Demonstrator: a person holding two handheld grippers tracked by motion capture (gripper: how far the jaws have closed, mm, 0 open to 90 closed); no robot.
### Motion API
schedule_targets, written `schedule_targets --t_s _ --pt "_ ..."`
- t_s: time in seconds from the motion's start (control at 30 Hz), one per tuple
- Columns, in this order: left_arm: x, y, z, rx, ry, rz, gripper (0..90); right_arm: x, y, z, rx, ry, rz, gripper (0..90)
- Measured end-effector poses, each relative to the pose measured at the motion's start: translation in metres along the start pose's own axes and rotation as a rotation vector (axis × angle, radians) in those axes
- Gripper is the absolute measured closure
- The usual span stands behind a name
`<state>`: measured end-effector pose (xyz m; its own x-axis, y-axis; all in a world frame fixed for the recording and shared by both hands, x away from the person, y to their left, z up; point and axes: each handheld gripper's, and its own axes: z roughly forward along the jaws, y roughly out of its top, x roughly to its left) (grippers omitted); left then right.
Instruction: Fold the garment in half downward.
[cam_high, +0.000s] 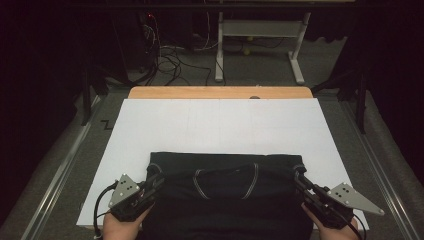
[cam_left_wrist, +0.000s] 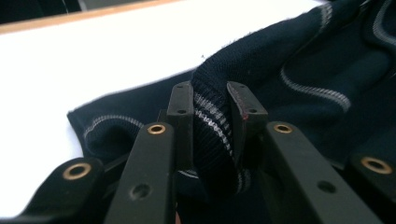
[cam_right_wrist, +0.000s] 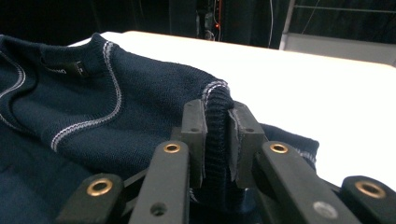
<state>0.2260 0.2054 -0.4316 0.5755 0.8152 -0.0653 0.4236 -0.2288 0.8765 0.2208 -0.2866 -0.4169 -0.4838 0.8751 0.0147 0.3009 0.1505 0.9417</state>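
High view alone shows both grippers (cam_high: 154, 183) (cam_high: 299, 181) pinching sweater (cam_high: 225, 200).

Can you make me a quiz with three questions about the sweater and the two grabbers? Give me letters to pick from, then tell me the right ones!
1. Where does the sweater lie?
A. on the near part of the white sheet
B. on the floor
C. at the sheet's far edge

2. What colour are the sweater's thin stripes?
A. red
B. pale grey-white
C. green

3. What is the left gripper doing?
A. hanging open above the sheet
C. lying on the floor
B. pinching a striped fold of the sweater

Answers:
1. A, since the high view shows the sweater at the person's side of the sheet, with bare white beyond it.
2. B, since the trim lines at the collar and edges look pale against the dark navy knit.
3. B, since the left gripper view shows ribbed cloth squeezed between its jaws. The right gripper pinches a fold too.
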Motion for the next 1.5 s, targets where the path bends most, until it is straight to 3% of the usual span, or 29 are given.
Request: schedule_targets --t_s 0.17,0.27,0.47,0.67,0.8,0.93,1.07,1.23,1.3,1.43,1.5 --pt "0.005 -0.013 0.016 0.105 -0.033 -0.021 69.4 -0.002 -0.02 0.007 0.075 0.01 0.041 79.0" --pt "0.009 -0.019 0.023 0.154 -0.046 -0.041 69.0 -0.004 -0.026 0.011 0.127 0.01 0.037 78.8" --pt "0.013 -0.02 0.037 0.191 -0.029 -0.044 67.2 -0.008 -0.034 0.022 0.199 -0.008 0.046 78.0" --pt "0.02 -0.023 0.047 0.23 -0.026 -0.07 56.8 -0.009 -0.04 0.032 0.26 -0.019 0.042 75.3" --pt "0.025 -0.021 0.04 0.205 -0.003 -0.095 40.6 -0.011 -0.04 0.035 0.272 -0.012 0.061 59.1" --pt "0.035 -0.014 0.03 0.16 0.03 -0.105 31.1 -0.017 -0.031 0.028 0.199 -0.04 0.089 44.2" --pt "0.058 -0.006 0.029 0.139 0.057 -0.187 25.4 -0.039 -0.019 0.034 0.204 -0.083 0.112 38.2" --pt "0.084 0.008 0.053 0.211 0.083 -0.233 20.6 -0.064 -0.007 0.062 0.268 -0.127 0.146 25.9" --pt "0.089 0.012 0.068 0.256 0.065 -0.248 17.8 -0.069 -0.005 0.078 0.298 -0.147 0.155 18.7" --pt "0.091 0.016 0.088 0.3 0.081 -0.253 13.0 -0.072 -0.005 0.102 0.38 -0.142 0.161 17.5" --pt "0.095 0.015 0.095 0.336 0.105 -0.283 13.0 -0.072 -0.006 0.108 0.403 -0.146 0.15 17.8"
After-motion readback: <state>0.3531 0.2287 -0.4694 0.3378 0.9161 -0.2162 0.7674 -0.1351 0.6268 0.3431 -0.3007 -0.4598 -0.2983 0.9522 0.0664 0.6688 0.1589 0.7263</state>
